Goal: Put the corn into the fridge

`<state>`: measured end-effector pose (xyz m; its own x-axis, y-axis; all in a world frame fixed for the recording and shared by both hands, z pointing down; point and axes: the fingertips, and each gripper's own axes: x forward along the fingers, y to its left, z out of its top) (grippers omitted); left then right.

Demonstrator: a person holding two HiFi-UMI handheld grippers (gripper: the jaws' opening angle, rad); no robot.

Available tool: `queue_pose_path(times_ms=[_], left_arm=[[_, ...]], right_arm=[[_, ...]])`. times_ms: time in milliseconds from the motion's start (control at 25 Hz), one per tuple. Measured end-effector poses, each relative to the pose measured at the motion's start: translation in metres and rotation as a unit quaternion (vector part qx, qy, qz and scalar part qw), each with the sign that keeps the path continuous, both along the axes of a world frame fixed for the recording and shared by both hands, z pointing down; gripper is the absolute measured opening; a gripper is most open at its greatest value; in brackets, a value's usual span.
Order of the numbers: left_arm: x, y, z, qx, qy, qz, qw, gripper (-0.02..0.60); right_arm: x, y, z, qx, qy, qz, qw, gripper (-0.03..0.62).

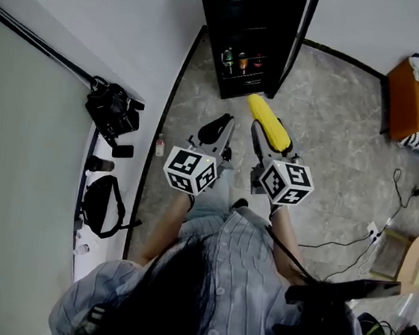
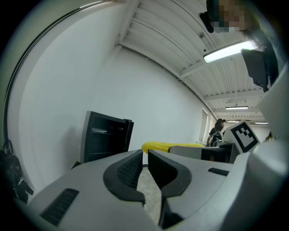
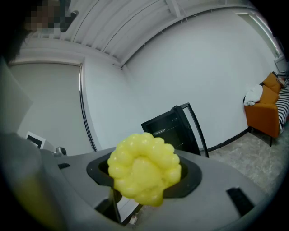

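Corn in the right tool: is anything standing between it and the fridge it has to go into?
Nothing visible does. The corn, clamped in the right tool, points at the fridge, whose door stands open. Only floor lies between them. The left tool sits off to the side, out of the path.

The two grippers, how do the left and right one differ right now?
The right gripper is clamped on the corn; the left gripper holds nothing. The right gripper's jaws are spread by the corn; the left gripper's jaws sit almost together. Both point toward the open fridge.
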<state>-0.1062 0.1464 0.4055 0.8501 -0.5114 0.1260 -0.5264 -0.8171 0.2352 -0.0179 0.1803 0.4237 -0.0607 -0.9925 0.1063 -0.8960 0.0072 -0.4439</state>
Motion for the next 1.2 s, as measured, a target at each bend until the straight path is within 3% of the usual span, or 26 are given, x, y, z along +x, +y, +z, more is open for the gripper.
queue_pose_path(times_ms=[600, 1200], left_arm=[[0.052, -0.141, 0.018, -0.03, -0.015, 0.028, 0.9991, 0.043], [0.046, -0.264, 0.025, -0.036, -0.009, 0.057, 0.9977, 0.043]], right_arm=[[0.048, -0.121, 0.018, -0.017, -0.031, 0.022, 0.999, 0.259], [0.045, -0.238, 0.031, -0.045, -0.039, 0.053, 0.997, 0.259]])
